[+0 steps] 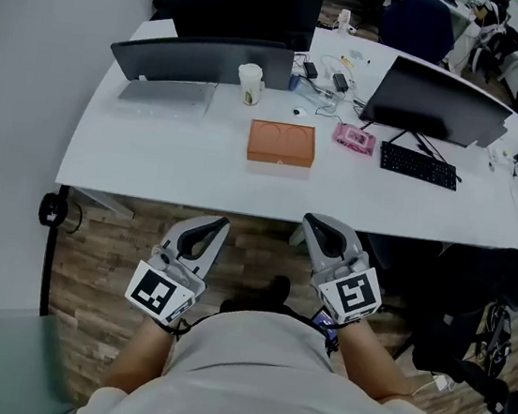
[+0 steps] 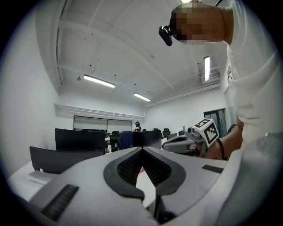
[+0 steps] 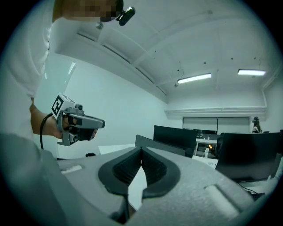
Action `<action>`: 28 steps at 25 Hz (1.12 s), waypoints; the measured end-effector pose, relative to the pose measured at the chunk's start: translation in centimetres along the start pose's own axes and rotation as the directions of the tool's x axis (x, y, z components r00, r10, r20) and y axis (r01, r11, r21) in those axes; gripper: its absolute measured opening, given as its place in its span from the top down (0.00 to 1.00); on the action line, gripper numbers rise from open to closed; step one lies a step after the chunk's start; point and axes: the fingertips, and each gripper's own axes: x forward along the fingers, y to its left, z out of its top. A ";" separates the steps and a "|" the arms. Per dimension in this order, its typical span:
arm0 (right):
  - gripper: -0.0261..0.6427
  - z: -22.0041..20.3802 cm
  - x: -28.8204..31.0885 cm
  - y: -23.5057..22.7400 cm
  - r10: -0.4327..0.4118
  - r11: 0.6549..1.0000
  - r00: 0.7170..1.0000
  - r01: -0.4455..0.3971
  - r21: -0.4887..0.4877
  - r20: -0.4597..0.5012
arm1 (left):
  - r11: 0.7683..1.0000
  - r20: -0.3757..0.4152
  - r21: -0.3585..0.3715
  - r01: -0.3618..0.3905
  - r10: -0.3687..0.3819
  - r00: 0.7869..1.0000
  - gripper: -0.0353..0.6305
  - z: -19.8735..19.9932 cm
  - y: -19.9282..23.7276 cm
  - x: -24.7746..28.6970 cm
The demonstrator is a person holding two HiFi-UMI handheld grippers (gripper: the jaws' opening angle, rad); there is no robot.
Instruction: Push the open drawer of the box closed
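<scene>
The orange box (image 1: 282, 143) with two round hollows in its top lies flat on the white desk (image 1: 171, 157), near the middle. I cannot make out its drawer from here. Both grippers hang close to the person's body, short of the desk's front edge and well apart from the box. My left gripper (image 1: 221, 222) is shut, its tips touching with nothing between them (image 2: 142, 149). My right gripper (image 1: 309, 219) is also shut and empty (image 3: 141, 148). Each gripper view points upward across the room and shows the other gripper, not the box.
Behind the box stand a dark monitor (image 1: 203, 59) and a paper cup (image 1: 250, 84). To the right are a pink object (image 1: 354, 139), a black keyboard (image 1: 419, 165) and a second monitor (image 1: 438, 102). Cables and small items lie at the back. Wood floor shows below the desk.
</scene>
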 end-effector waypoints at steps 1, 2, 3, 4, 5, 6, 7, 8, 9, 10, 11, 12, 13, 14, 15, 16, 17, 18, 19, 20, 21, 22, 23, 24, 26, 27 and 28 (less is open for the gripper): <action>0.96 0.3 -0.3 0.8 -0.007 1.000 1.000 0.007 -0.003 0.000 | 1.000 0.003 0.000 -0.001 0.001 1.000 0.95 0.1 0.1 -1.1; 0.96 0.5 -0.7 1.7 -0.012 1.000 1.000 0.012 -0.007 0.001 | 1.000 0.006 -0.002 -0.003 0.003 1.000 0.95 0.1 0.2 -2.1; 0.96 0.7 -1.1 2.6 -0.015 1.000 1.000 0.015 -0.010 0.000 | 1.000 0.009 -0.006 -0.003 0.003 1.000 0.95 0.2 0.3 -3.2; 0.96 0.8 -1.5 3.5 -0.013 1.000 1.000 0.013 -0.013 -0.002 | 1.000 0.013 -0.015 0.003 -0.002 1.000 0.95 0.1 0.2 -4.2; 0.96 0.9 -1.9 4.6 -0.008 1.000 1.000 0.008 -0.012 -0.005 | 0.999 0.020 -0.029 0.015 -0.014 1.000 0.95 0.1 0.0 -5.2; 0.96 1.2 -2.2 5.7 -0.002 1.000 1.000 0.002 -0.005 -0.007 | 0.998 0.028 -0.050 0.031 -0.030 0.999 0.95 0.1 -0.2 -6.1; 0.96 1.5 -2.5 6.9 0.002 1.000 1.000 -0.002 0.007 -0.009 | 0.996 0.037 -0.070 0.048 -0.045 0.998 0.95 0.1 -0.4 -7.0; 0.96 1.6 -2.9 7.9 0.002 1.000 1.000 -0.002 0.017 -0.012 | 0.995 0.043 -0.083 0.062 -0.059 0.997 0.95 0.1 -0.6 -7.8; 0.96 1.7 -3.2 8.8 -0.002 1.000 1.000 0.002 0.024 -0.014 | 0.994 0.044 -0.084 0.073 -0.069 0.997 0.95 0.0 -0.8 -8.5; 0.96 1.6 -3.6 9.6 -0.008 1.000 1.000 0.009 0.027 -0.014 | 0.994 0.041 -0.077 0.081 -0.078 0.996 0.95 -0.2 -1.1 -9.2; 0.96 1.5 -4.1 10.4 -0.015 1.000 1.000 0.015 0.027 -0.011 | 0.994 0.037 -0.070 0.088 -0.086 0.996 0.95 -0.3 -1.4 -9.8; 0.96 1.4 -4.6 11.1 -0.019 0.999 1.000 0.020 0.026 -0.006 | 0.993 0.033 -0.066 0.095 -0.093 0.995 0.95 -0.5 -1.7 -10.4; 0.96 1.4 -5.0 11.8 -0.019 0.999 1.000 0.019 0.029 -0.005 | 0.993 0.031 -0.064 0.104 -0.102 0.994 0.95 -0.6 -2.0 -11.0; 0.96 1.5 -5.2 12.5 -0.014 0.999 1.000 0.015 0.036 -0.008 | 0.992 0.032 -0.062 0.113 -0.111 0.993 0.95 -0.6 -2.2 -11.4; 0.96 1.6 -5.4 13.1 -0.007 0.999 1.000 0.008 0.040 -0.011 | 0.991 0.035 -0.058 0.125 -0.123 0.992 0.95 -0.6 -2.5 -11.7; 0.96 1.7 -5.6 13.7 0.000 0.999 1.000 0.001 0.037 -0.009 | 0.989 0.038 -0.053 0.136 -0.134 0.990 0.95 -0.6 -2.8 -12.0; 0.96 1.8 -5.8 14.2 0.006 0.999 1.000 -0.006 0.031 -0.006 | 0.988 0.038 -0.049 0.145 -0.144 0.989 0.95 -0.7 -3.2 -12.3; 0.96 1.8 -6.1 14.6 0.010 1.000 1.000 -0.010 0.026 -0.007 | 0.988 0.035 -0.044 0.149 -0.148 0.988 0.95 -0.8 -3.5 -12.6; 0.96 1.8 -6.4 14.9 0.011 1.000 1.000 -0.011 0.023 -0.010 | 0.988 0.032 -0.039 0.149 -0.148 0.988 0.95 -1.0 -3.6 -12.8; 0.96 1.7 -6.6 15.1 0.010 1.000 1.000 -0.009 0.024 -0.013 | 0.988 0.030 -0.038 0.147 -0.146 0.989 0.95 -1.1 -3.7 -12.9; 0.96 1.8 -6.7 15.2 0.006 1.000 1.000 -0.006 0.031 -0.013 | 0.989 0.029 -0.039 0.144 -0.143 0.989 0.95 -1.1 -3.6 -12.8; 0.96 1.8 -6.8 15.2 0.003 0.999 1.000 -0.002 0.038 -0.012 | 0.989 0.030 -0.041 0.140 -0.139 0.990 0.95 -1.2 -3.6 -12.8; 0.96 2.0 -7.0 15.3 0.000 0.999 1.000 0.001 0.041 -0.011 | 0.990 0.032 -0.041 0.138 -0.137 0.990 0.95 -1.1 -3.6 -12.7; 0.96 2.1 -7.1 15.4 -0.002 0.999 1.000 0.002 0.039 -0.010 | 0.990 0.033 -0.038 0.137 -0.136 0.990 0.95 -1.1 -3.7 -12.6; 0.96 2.4 -7.4 15.4 -0.004 0.999 1.000 0.004 0.033 -0.007 | 0.990 0.031 -0.036 0.139 -0.138 0.990 0.95 -1.1 -3.8 -12.4; 0.96 2.4 -7.4 15.4 -0.005 0.999 1.000 0.005 0.036 -0.005 | 0.989 0.030 -0.041 0.140 -0.139 0.990 0.95 -1.2 -3.8 -12.3; 0.96 2.5 -7.4 15.4 -0.005 0.999 1.000 0.005 0.039 -0.005 | 0.989 0.031 -0.046 0.141 -0.140 0.990 0.95 -1.2 -3.8 -12.2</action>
